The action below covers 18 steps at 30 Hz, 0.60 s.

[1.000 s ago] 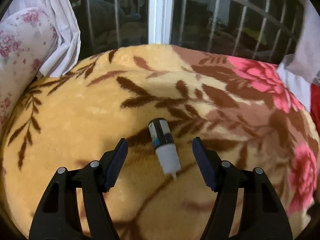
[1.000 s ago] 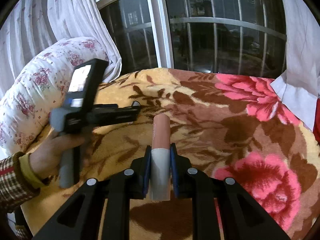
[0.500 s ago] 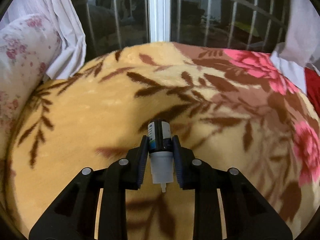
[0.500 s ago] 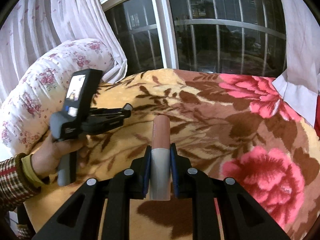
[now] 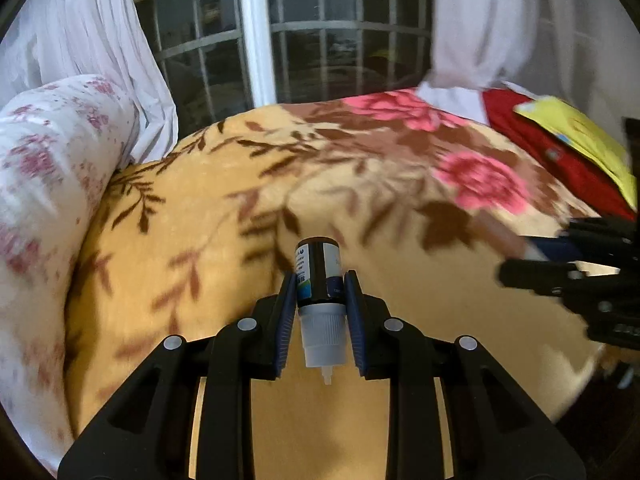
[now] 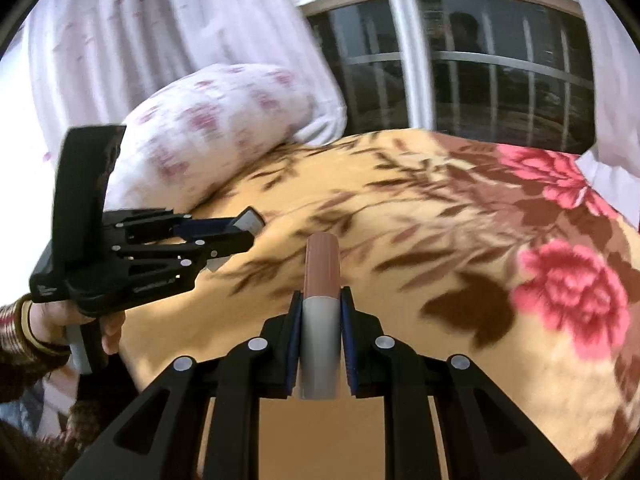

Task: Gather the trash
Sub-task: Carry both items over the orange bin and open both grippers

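Since the earlier frame, the left gripper (image 5: 320, 300) has closed on the small dropper bottle (image 5: 319, 280) and is lifting it off the floral blanket (image 5: 200, 208), at lower centre of its view. At lower centre of the right view, the right gripper (image 6: 320, 336) is clamping a pink-and-grey tube (image 6: 321, 300). Keeping both grips firm and level while carrying is looking wise.
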{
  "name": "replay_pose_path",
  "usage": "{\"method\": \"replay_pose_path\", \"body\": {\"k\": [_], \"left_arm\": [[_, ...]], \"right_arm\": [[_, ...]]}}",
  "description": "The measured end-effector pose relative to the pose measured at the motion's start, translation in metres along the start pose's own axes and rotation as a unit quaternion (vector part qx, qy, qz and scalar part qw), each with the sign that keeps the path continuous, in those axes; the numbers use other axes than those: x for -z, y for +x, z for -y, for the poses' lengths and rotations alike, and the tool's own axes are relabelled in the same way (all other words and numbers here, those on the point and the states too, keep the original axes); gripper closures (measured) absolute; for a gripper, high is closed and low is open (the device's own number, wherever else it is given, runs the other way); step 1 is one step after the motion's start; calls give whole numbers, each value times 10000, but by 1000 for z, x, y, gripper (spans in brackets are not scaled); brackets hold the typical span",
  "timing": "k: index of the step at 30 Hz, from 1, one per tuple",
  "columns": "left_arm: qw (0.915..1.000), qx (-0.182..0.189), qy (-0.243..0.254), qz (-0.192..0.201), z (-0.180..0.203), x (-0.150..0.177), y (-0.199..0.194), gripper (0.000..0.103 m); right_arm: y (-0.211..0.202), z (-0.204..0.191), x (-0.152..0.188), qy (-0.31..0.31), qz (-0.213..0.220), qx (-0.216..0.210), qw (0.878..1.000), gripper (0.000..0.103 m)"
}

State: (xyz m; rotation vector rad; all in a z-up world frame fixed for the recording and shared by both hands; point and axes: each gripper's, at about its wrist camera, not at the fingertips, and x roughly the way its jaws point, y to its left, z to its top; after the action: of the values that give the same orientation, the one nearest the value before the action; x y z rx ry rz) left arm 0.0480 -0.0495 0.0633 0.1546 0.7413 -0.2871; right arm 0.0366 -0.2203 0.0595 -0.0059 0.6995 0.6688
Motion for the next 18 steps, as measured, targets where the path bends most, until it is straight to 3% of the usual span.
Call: {"method": "replay_pose_path", "body": {"k": [7,12,18], "left_arm": [[9974,496,-171,-490,20,101,-55,79],[9878,750,-258,-1340,32,175,-49,79],[9789,723,-313,-1884,34,221,-38,79]], "right_arm": [[-25,-77,81,-118,-675,-664,9954,85],[-9,-102,144,108,-1406,-888,9860,85],[17,-120,190,188,-2012,-915,9751,82]]}}
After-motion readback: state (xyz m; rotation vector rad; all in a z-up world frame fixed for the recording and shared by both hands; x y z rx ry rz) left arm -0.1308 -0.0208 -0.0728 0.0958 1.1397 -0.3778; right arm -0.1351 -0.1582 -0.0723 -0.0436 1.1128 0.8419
